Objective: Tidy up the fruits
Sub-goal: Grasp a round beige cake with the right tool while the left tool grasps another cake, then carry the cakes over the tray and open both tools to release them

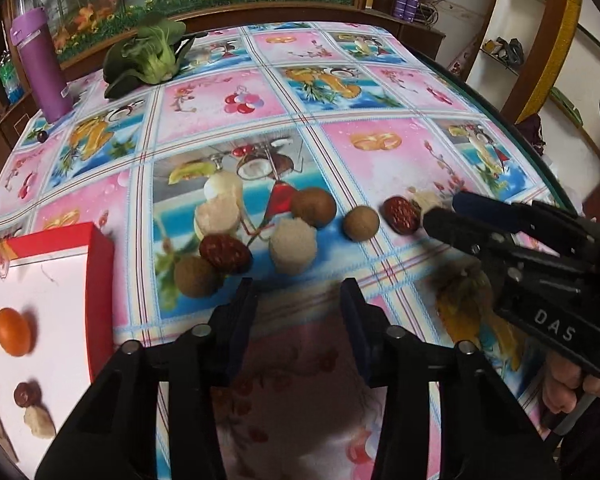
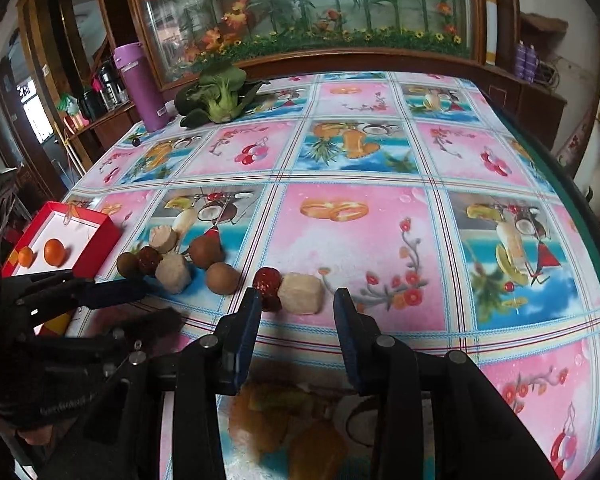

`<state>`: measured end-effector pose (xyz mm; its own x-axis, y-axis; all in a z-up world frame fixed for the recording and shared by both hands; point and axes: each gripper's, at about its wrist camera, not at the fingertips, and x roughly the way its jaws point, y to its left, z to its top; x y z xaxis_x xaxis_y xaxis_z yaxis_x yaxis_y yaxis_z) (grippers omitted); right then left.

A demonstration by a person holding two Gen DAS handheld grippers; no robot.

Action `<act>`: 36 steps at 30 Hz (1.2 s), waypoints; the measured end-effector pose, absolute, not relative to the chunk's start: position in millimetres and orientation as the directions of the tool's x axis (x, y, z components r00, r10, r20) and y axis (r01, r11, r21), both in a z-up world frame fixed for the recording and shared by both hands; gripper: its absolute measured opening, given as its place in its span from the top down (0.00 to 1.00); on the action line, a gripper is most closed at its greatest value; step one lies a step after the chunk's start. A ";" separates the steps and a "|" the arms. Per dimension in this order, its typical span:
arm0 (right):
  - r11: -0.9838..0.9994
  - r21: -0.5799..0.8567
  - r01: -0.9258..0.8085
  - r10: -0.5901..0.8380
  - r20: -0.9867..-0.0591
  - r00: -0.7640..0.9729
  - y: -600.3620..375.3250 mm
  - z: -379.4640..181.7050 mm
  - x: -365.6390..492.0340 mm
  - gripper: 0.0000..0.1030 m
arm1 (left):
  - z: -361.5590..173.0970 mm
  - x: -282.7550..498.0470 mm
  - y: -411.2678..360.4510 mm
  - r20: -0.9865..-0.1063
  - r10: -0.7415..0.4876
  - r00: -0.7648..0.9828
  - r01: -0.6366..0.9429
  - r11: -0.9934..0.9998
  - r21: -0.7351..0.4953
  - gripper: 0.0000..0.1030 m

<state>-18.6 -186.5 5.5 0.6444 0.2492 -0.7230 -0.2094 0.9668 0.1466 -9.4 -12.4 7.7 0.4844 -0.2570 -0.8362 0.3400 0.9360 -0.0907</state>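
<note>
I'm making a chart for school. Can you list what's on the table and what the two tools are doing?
box: red, at the table's left, holds two oranges
loose on cloth: brown fruits, red dates, pale chunks
far side: purple bottle, leafy green
left tool: open, empty, near the pile
right tool: open, empty, just before a date and a pale chunk

Both grippers were matte black plastic w/ dark blue pads on the inner finger faces and round silver pivot pins. The right gripper (image 1: 440, 210) carried raised "DAS" lettering on its body. The left gripper (image 2: 112, 304) looked the same build, lettering too blurred to read.
</note>
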 end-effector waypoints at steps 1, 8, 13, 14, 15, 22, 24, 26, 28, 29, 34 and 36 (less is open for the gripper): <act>0.967 0.147 -0.208 0.248 -0.724 0.643 -186.9 5.3 -18.2 0.64 | 8.1 -6.1 -11.4 -0.836 -0.268 0.479 0.335 0.936 -0.108 0.58; 0.969 0.165 -0.185 0.244 -0.760 0.602 -185.6 -4.8 -7.5 0.73 | 8.1 6.8 -20.4 -0.835 -0.267 0.481 0.338 0.935 -0.104 0.62; 0.974 0.135 -0.180 0.219 -0.755 0.618 -180.5 -5.5 -4.9 0.78 | 7.5 11.0 -21.1 -0.829 -0.273 0.488 0.337 0.935 -0.109 0.72; 0.974 0.136 -0.179 0.219 -0.754 0.620 -181.0 -5.4 -5.4 0.79 | 7.3 10.6 -20.8 -0.828 -0.272 0.491 0.338 0.935 -0.106 0.72; 0.974 0.137 -0.179 0.220 -0.753 0.620 -181.6 -5.5 -5.1 0.79 | 7.2 9.8 -20.5 -0.826 -0.275 0.492 0.341 0.934 -0.107 0.72; 0.973 0.161 -0.165 0.230 -0.736 0.636 -187.7 -1.6 -8.8 0.79 | 8.6 -3.6 -13.9 -0.824 -0.289 0.487 0.320 0.937 -0.139 0.73; 0.971 0.174 -0.166 0.241 -0.721 0.650 -188.9 1.3 -11.0 0.79 | 10.5 -11.4 -11.0 -0.822 -0.281 0.495 0.308 0.942 -0.137 0.73; 0.967 0.193 -0.168 0.255 -0.701 0.666 -190.7 5.1 -14.4 0.79 | 15.6 -23.0 -6.2 -0.811 -0.276 0.516 0.295 0.946 -0.134 0.73; 0.963 0.211 -0.170 0.270 -0.686 0.676 -191.7 8.2 -16.2 0.79 | 22.1 -33.2 -0.5 -0.803 -0.259 0.537 0.276 0.953 -0.123 0.73; 0.960 0.221 -0.172 0.278 -0.675 0.684 -191.7 10.4 -18.3 0.79 | 26.7 -39.9 3.4 -0.796 -0.249 0.552 0.264 0.957 -0.116 0.73; 0.925 0.317 -0.209 0.372 -0.641 0.672 -178.9 18.1 -28.2 0.79 | 52.7 -79.1 35.0 -0.752 -0.180 0.634 0.191 0.979 -0.073 0.73; 0.903 0.348 -0.254 0.425 -0.627 0.653 -159.4 21.4 -35.7 0.79 | 60.6 -95.3 57.0 -0.740 -0.149 0.656 0.148 0.987 -0.068 0.73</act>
